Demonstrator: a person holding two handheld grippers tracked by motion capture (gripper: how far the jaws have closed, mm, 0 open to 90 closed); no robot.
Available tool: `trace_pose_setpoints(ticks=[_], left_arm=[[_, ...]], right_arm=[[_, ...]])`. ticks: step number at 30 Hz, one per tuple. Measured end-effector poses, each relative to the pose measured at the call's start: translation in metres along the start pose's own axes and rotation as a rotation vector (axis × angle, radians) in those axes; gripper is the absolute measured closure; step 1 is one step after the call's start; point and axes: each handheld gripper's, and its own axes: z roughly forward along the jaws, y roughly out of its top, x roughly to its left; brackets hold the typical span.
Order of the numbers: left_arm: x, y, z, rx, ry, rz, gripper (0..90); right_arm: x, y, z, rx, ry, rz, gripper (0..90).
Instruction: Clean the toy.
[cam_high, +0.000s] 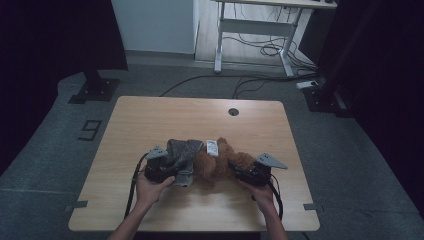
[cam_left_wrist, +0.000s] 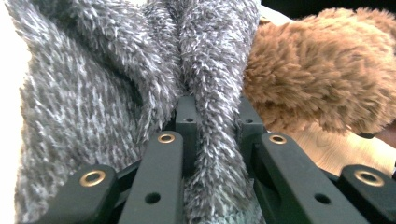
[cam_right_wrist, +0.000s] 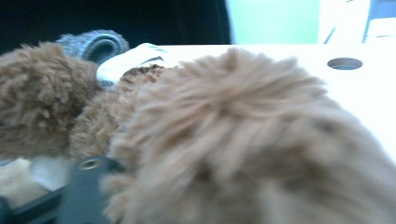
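Note:
A brown plush toy (cam_high: 215, 162) lies on the wooden table (cam_high: 150, 120) with a white tag (cam_high: 212, 147) on its far side. A grey fuzzy cloth (cam_high: 184, 150) sits against its left end. My left gripper (cam_high: 175, 167) comes in from the left. In the left gripper view it (cam_left_wrist: 215, 109) is shut on a fold of the grey fuzzy cloth (cam_left_wrist: 93, 93), with the brown plush toy (cam_left_wrist: 317, 70) just to the right. My right gripper (cam_high: 236, 169) is at the toy's right end. In the right gripper view, brown fur (cam_right_wrist: 233, 130) covers the jaws, hiding the grip.
A round cable hole (cam_high: 233, 111) sits near the table's far edge. Beyond the table stand a white desk frame (cam_high: 220, 45) with loose cables on the floor and a dark stand base (cam_high: 95, 90) at the left. Bare tabletop lies on all sides of the toy.

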Motion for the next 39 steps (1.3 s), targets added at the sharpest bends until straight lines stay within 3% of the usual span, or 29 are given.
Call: trace_pose_setpoints(ticks=[2,6,11,15,19,22,23,24,25,28,29,30,32,36,39], left_arm=[[0.000,-0.001,-0.001,-0.005,-0.007,-0.004,76.4],[-0.002,0.005,-0.006,-0.005,-0.022,-0.008,75.6],[-0.007,0.021,-0.014,-0.016,0.005,0.008,75.1],[-0.019,0.037,-0.015,-0.040,-0.004,0.028,75.0],[-0.042,0.054,-0.002,-0.039,-0.025,0.080,74.9],[-0.051,0.058,0.010,-0.033,-0.038,0.086,74.9],[-0.053,0.057,0.026,0.007,-0.046,0.080,74.8],[-0.053,0.057,0.026,0.007,-0.046,0.080,74.7],[-0.049,0.051,0.038,0.029,-0.060,0.054,74.7],[-0.042,0.042,0.040,0.018,-0.064,0.032,74.7],[-0.034,0.036,0.036,0.014,-0.064,0.012,74.6],[-0.034,0.036,0.036,0.014,-0.064,0.012,74.6],[-0.017,0.026,0.025,0.012,-0.036,-0.014,74.7],[0.001,0.016,0.012,0.000,-0.079,-0.072,75.3],[0.007,0.011,-0.003,-0.013,-0.072,-0.061,75.4]], right_arm=[[0.001,0.000,0.001,0.009,-0.028,-0.010,45.6],[0.001,-0.004,-0.001,0.044,-0.046,-0.054,52.9],[-0.003,-0.008,0.000,0.061,-0.065,-0.053,54.9],[-0.004,-0.010,0.000,0.057,-0.063,-0.049,55.2],[-0.004,-0.011,-0.001,0.053,-0.061,-0.061,55.3],[-0.004,-0.011,-0.001,0.051,-0.062,-0.059,55.3],[-0.003,-0.012,-0.001,0.049,-0.062,-0.061,55.2],[-0.003,-0.012,-0.001,0.049,-0.062,-0.061,55.2],[-0.004,-0.012,-0.002,0.049,-0.063,-0.063,55.3],[-0.005,-0.013,-0.002,0.054,-0.068,-0.063,55.3],[-0.006,-0.014,-0.002,0.055,-0.063,-0.057,55.3],[-0.006,-0.014,-0.002,0.055,-0.063,-0.057,55.3],[-0.007,-0.015,-0.001,0.056,-0.062,-0.059,55.5],[-0.006,-0.015,-0.002,0.057,-0.050,-0.066,55.4],[-0.006,-0.016,-0.002,0.061,-0.044,-0.078,55.5]])
